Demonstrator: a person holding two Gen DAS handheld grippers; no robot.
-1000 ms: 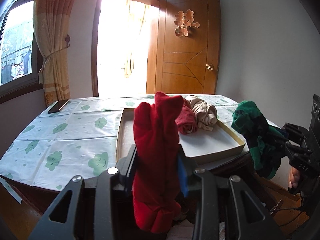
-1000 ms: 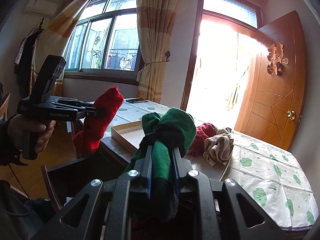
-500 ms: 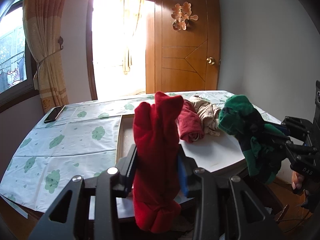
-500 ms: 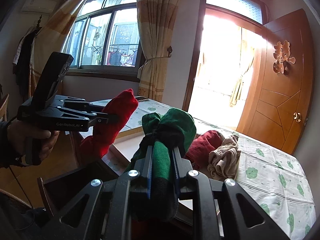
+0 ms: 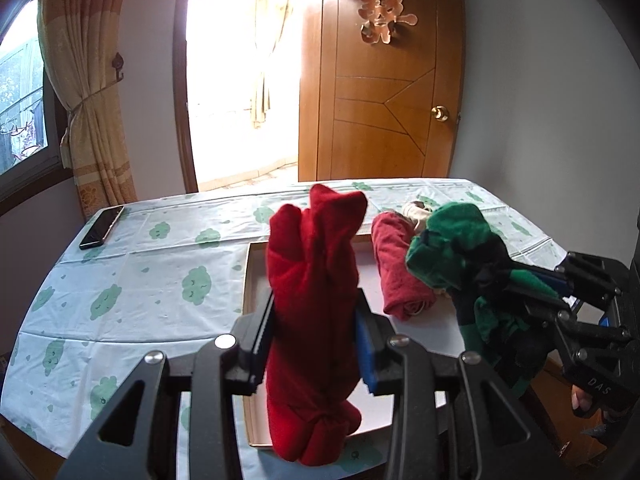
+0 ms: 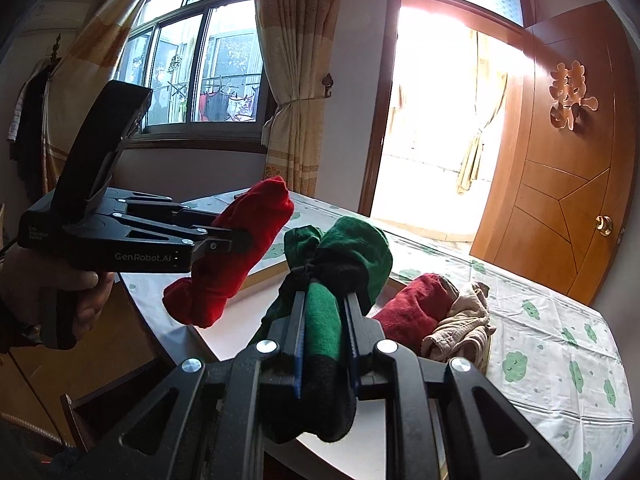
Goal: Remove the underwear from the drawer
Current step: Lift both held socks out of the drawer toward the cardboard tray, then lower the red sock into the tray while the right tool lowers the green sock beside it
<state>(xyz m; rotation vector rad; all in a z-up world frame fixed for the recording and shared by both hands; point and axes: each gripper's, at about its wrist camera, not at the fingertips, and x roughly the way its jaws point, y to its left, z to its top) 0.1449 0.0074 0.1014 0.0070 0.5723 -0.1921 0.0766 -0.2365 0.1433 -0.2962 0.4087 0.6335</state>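
Both grippers have moved forward over the worktop [image 5: 120, 280] since a second ago. Now the left gripper [image 5: 314, 332] squeezes a red underwear roll [image 5: 312, 280], held up above the flat white tray [image 5: 250, 280]. Its bottom end hangs below the fingers. Just to the right, the right gripper [image 6: 322, 322] squeezes a green and black underwear roll [image 6: 344, 252], which hides part of the tray. A dark red roll [image 5: 394, 268] and a beige bundle [image 6: 460, 320] lie touching in the tray; the green roll covers most of the beige one in the left view. A phone [image 5: 102, 227] lies far off near the worktop's edge. The drawer is hard to make out.
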